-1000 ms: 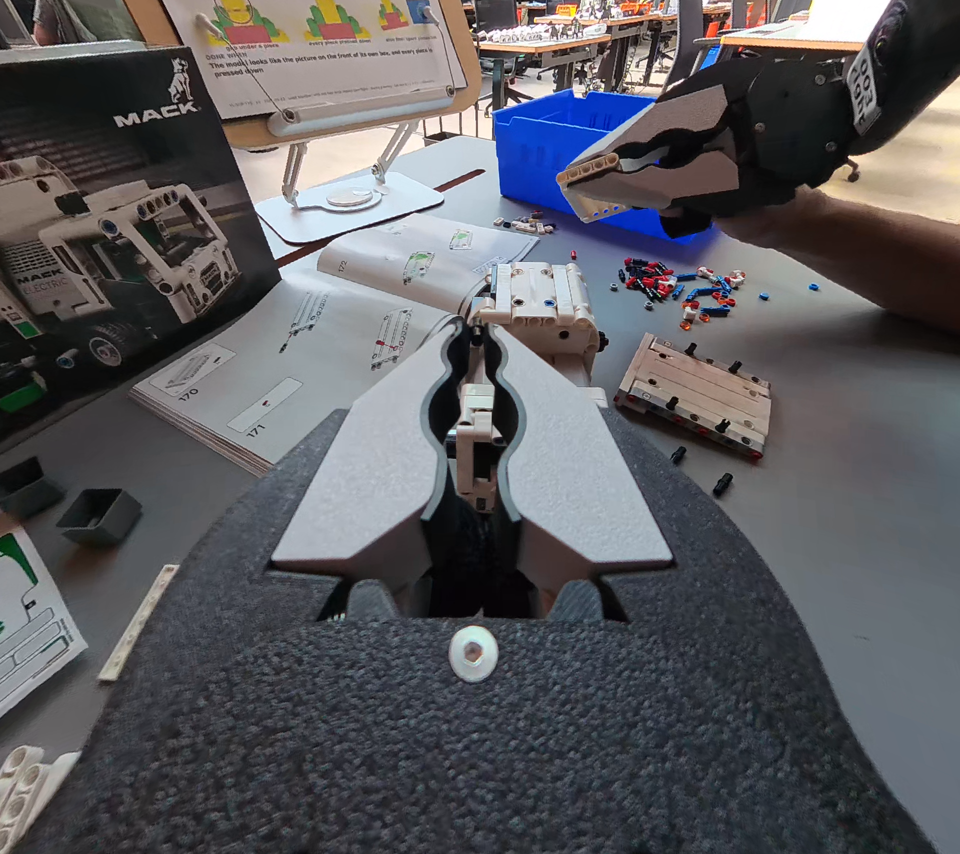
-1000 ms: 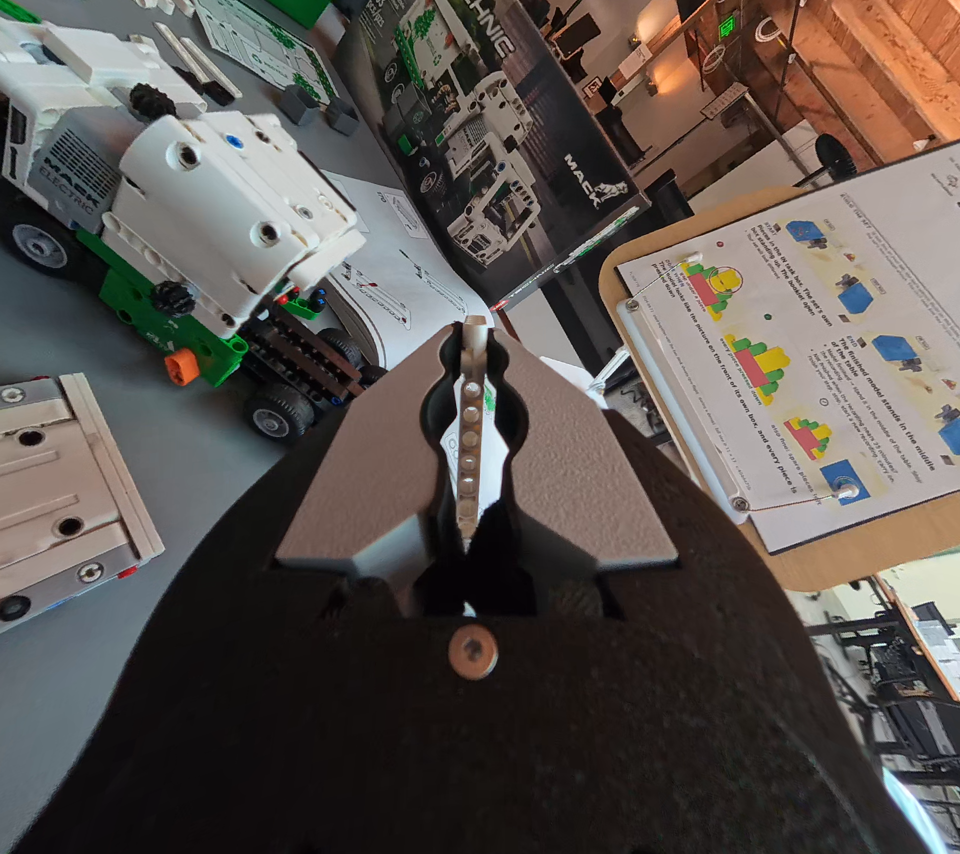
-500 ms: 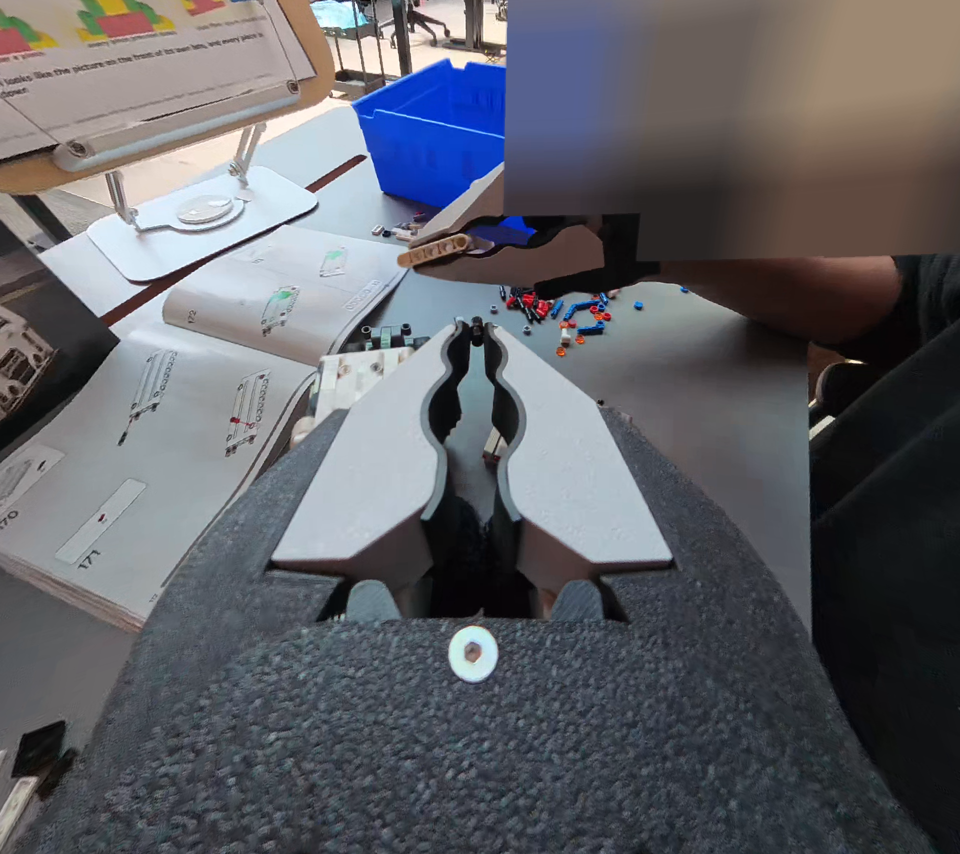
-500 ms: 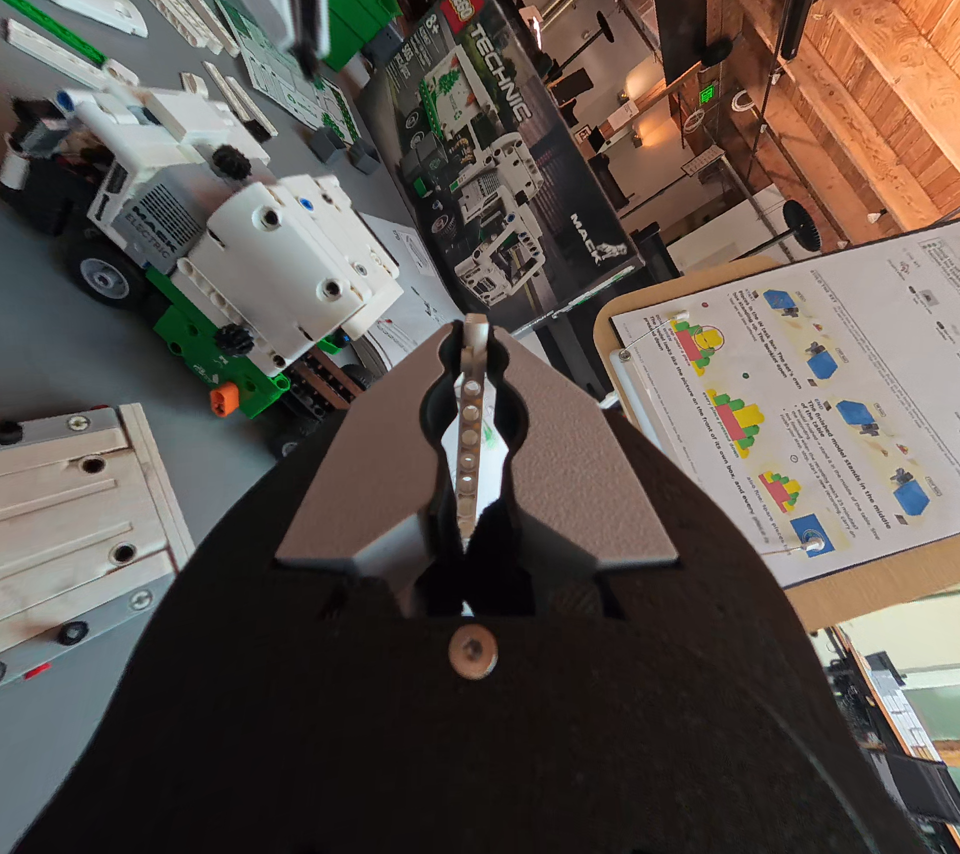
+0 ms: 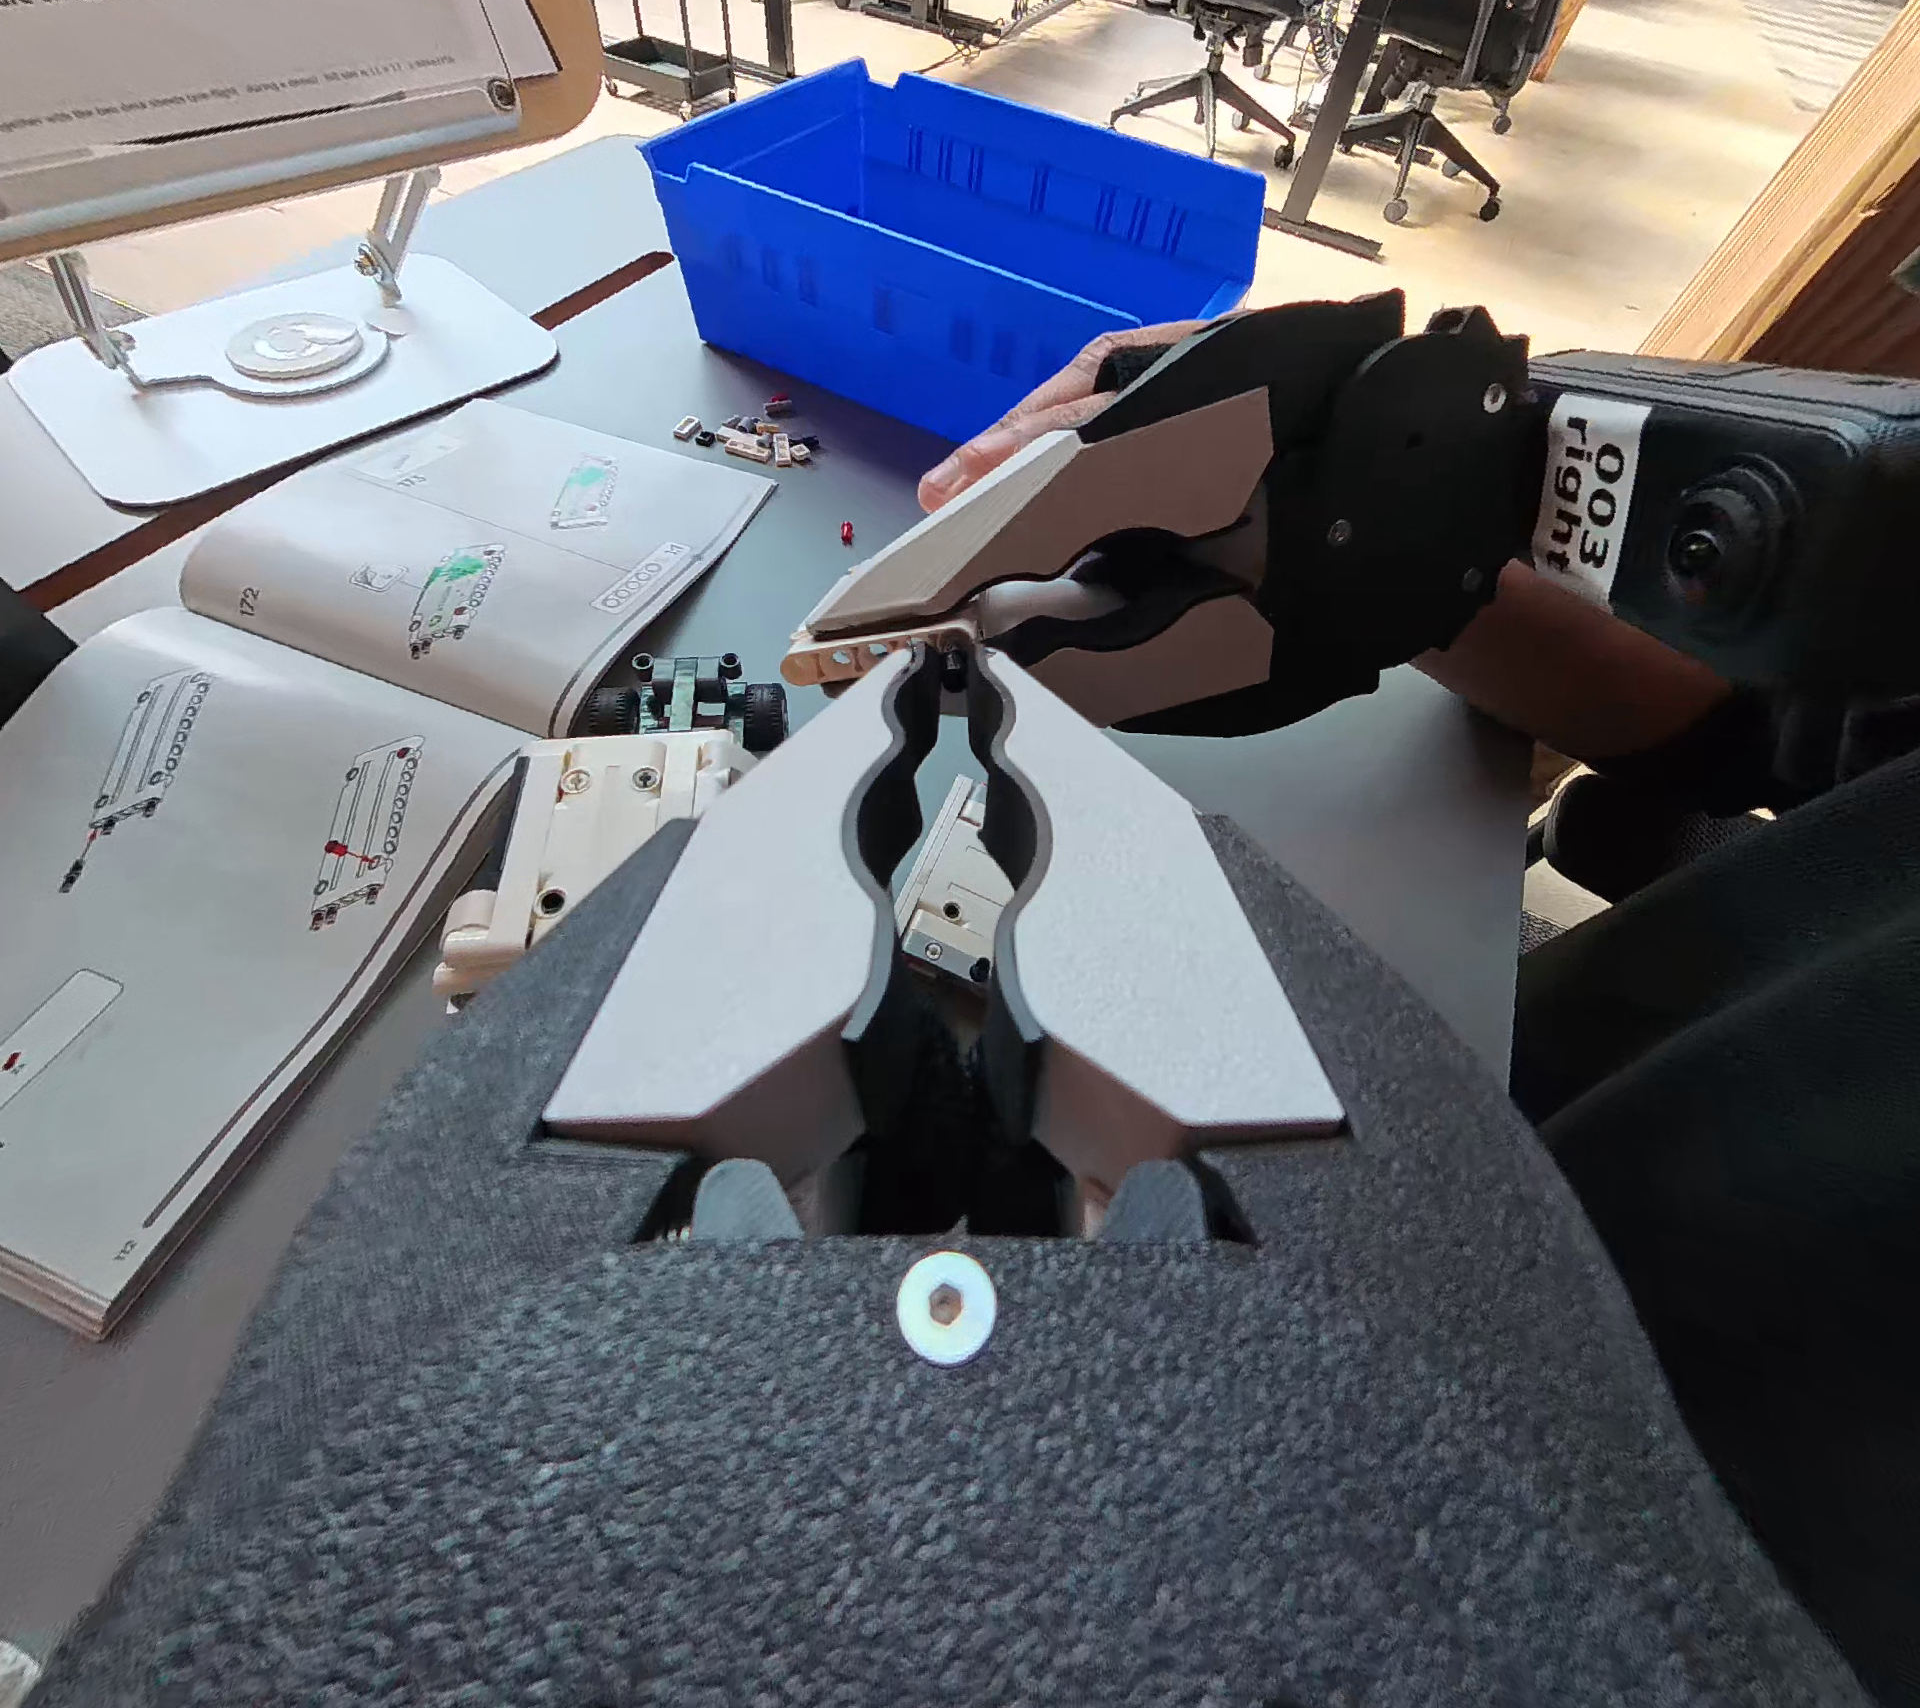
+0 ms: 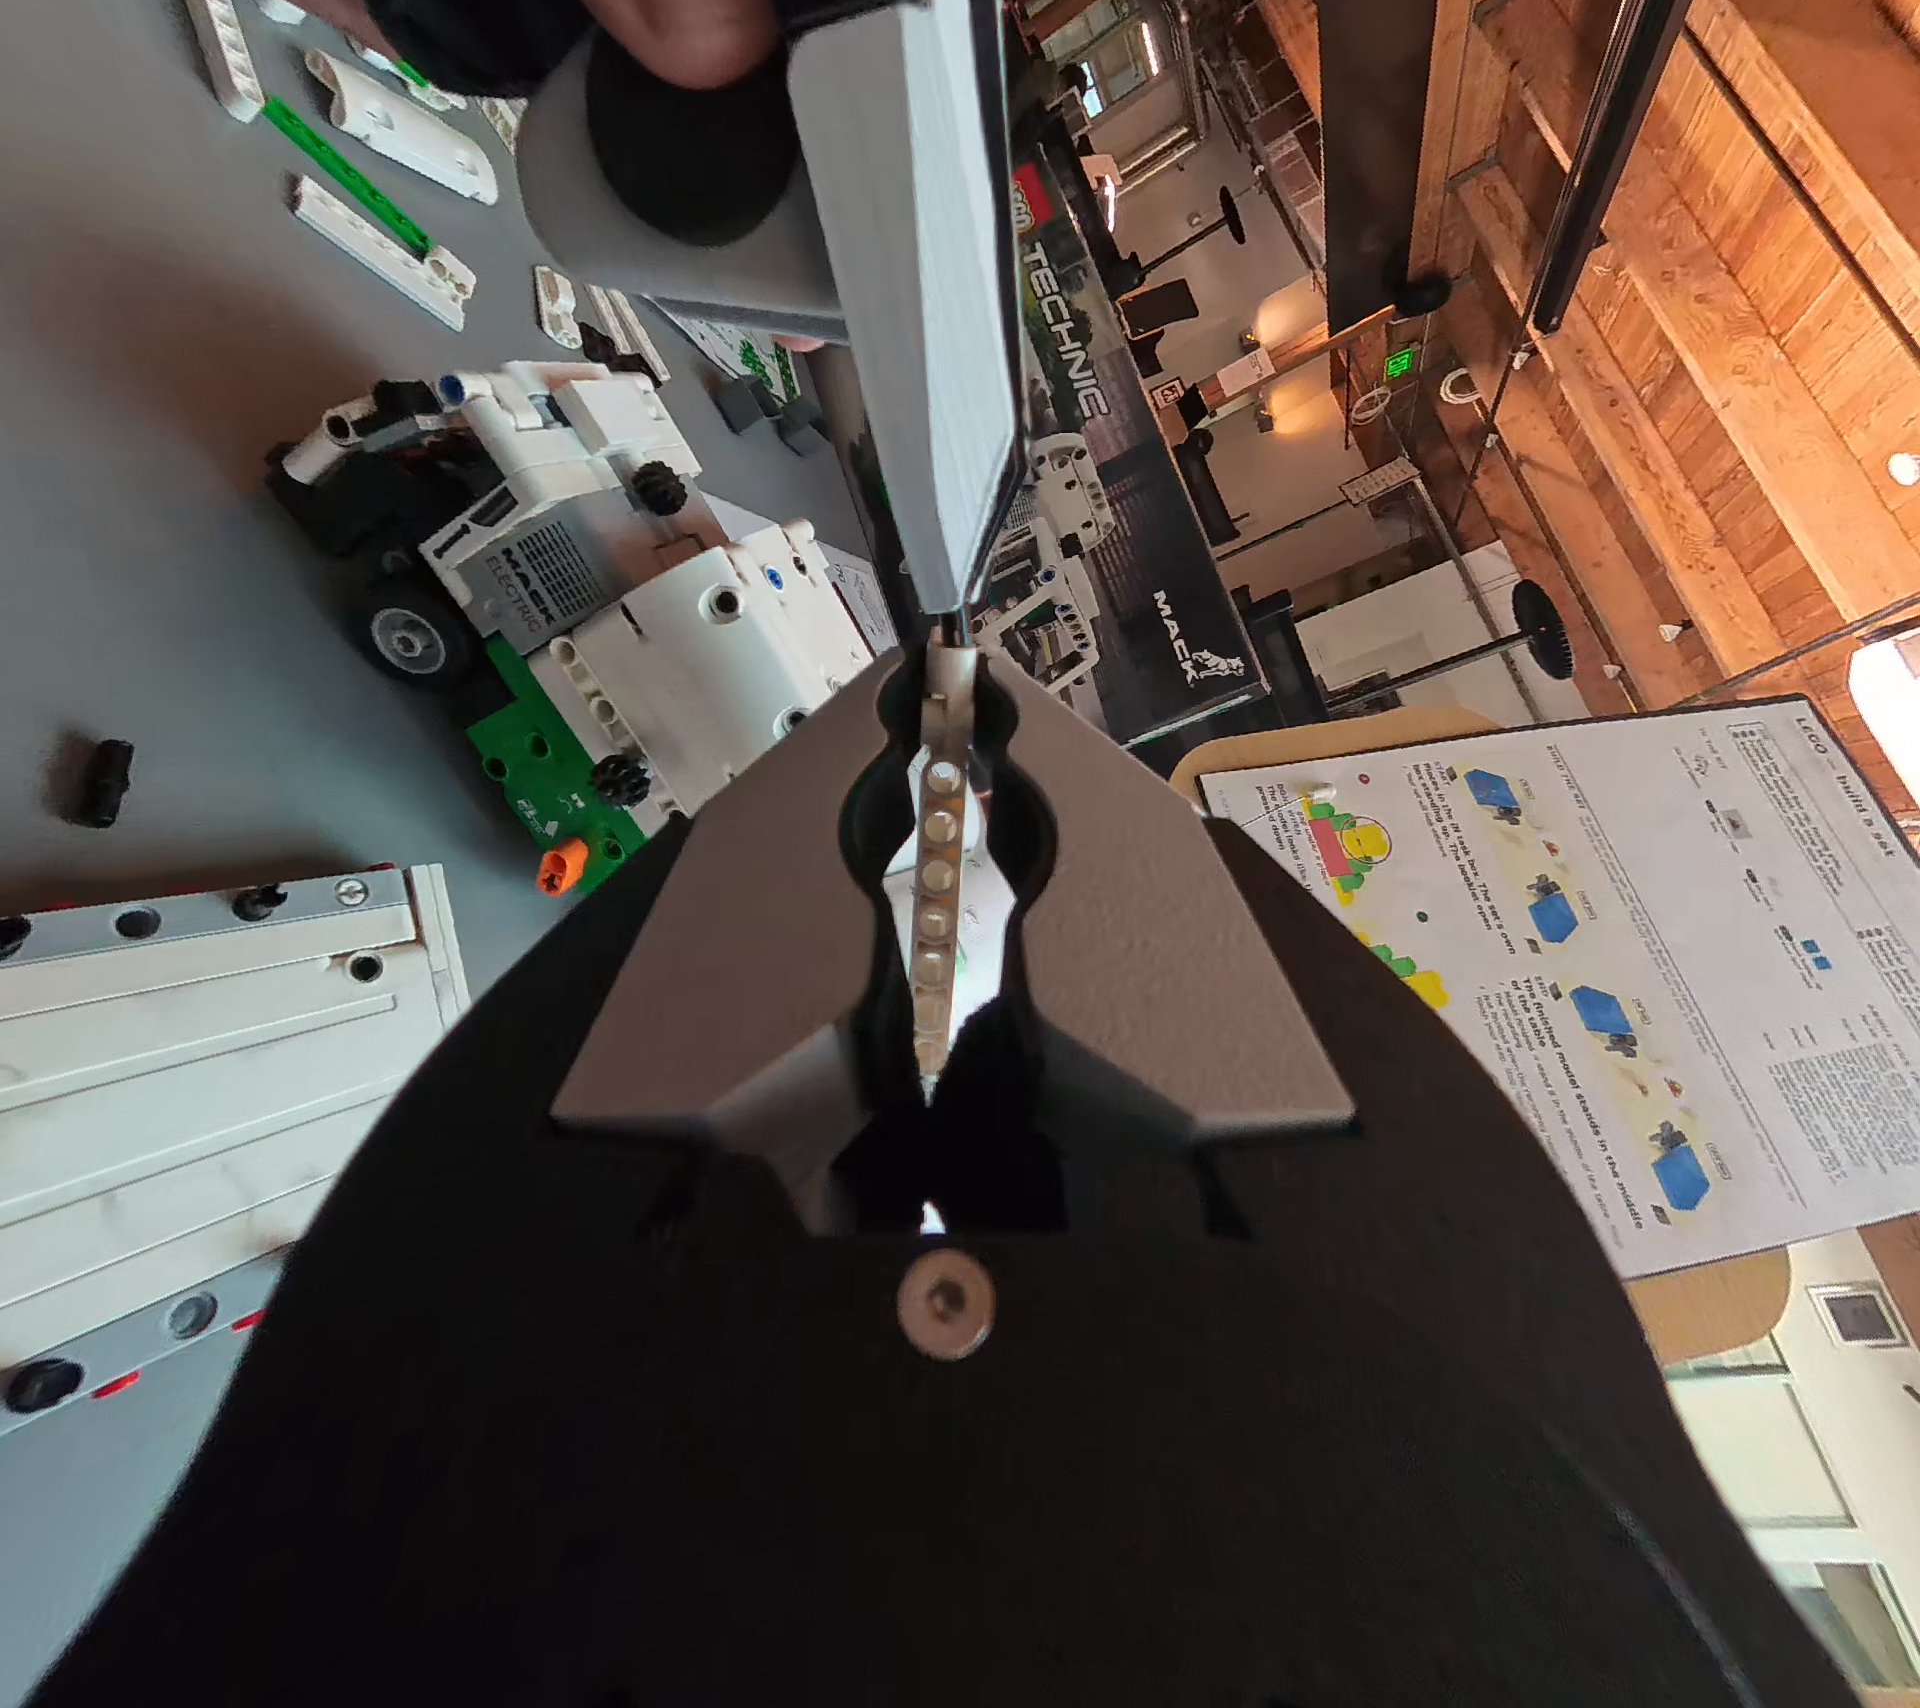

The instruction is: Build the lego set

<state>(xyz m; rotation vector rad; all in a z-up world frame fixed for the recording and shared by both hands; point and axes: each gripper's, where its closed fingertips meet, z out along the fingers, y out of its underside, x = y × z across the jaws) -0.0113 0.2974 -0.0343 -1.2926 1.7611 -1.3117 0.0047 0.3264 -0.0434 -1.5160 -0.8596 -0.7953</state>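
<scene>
My right gripper (image 6: 951,671) is shut on a pale beam with a row of holes (image 6: 938,879); the beam lies along its fingers and sticks out past the tips. In the left wrist view the right gripper (image 5: 883,640) comes in from the right with the beam (image 5: 847,659) level above the table. My left gripper (image 5: 948,663) is shut on a small black pin (image 5: 951,669), with its tips right at the beam's side. In the right wrist view the left gripper (image 6: 948,604) comes down from above, and the pin (image 6: 951,632) meets the beam's far end.
A blue bin (image 5: 935,256) stands at the back, with loose small parts (image 5: 743,437) before it. An open instruction booklet (image 5: 312,775) lies at the left. A white and green truck model (image 6: 623,619), a white panel (image 6: 187,1014), the set's dark box (image 6: 1122,515) and a sheet stand (image 5: 281,349) are nearby. Left and right tips are no more than a few centimetres apart.
My left gripper has swung right and forward to meet the right gripper. The pin now sits against the beam. Both grips have stayed shut on their pieces.
</scene>
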